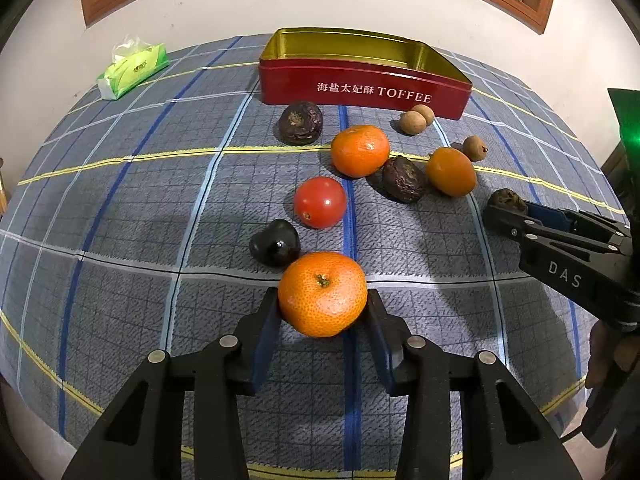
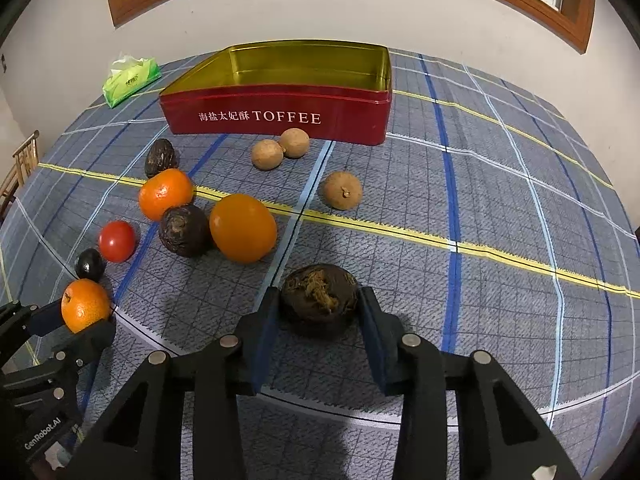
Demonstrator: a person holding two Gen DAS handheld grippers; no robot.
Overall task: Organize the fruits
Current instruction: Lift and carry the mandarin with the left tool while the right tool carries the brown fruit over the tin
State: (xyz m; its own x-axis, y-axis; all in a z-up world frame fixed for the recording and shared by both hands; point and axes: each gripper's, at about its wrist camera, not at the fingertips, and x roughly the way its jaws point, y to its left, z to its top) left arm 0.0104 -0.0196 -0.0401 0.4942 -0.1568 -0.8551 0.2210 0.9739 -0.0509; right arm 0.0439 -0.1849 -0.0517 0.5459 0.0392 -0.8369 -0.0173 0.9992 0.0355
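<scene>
Three mandarins lie on the checked tablecloth (image 2: 500, 184): the left gripper (image 1: 322, 300) pinches the nearest mandarin (image 1: 322, 294), and the right gripper (image 2: 319, 304) pinches one of three dark wrinkled fruits (image 2: 319, 304). Three brown longans (image 2: 343, 190), one tomato (image 1: 319, 202) and one black plum (image 1: 274, 242) lie before the empty red tin (image 2: 280, 116) near the far edge.

Both the left gripper (image 1: 322, 304) and the right gripper (image 2: 319, 304) are black, with blue pads, silver rivets and white "DAS" and "GenRobot.AI" lettering.
</scene>
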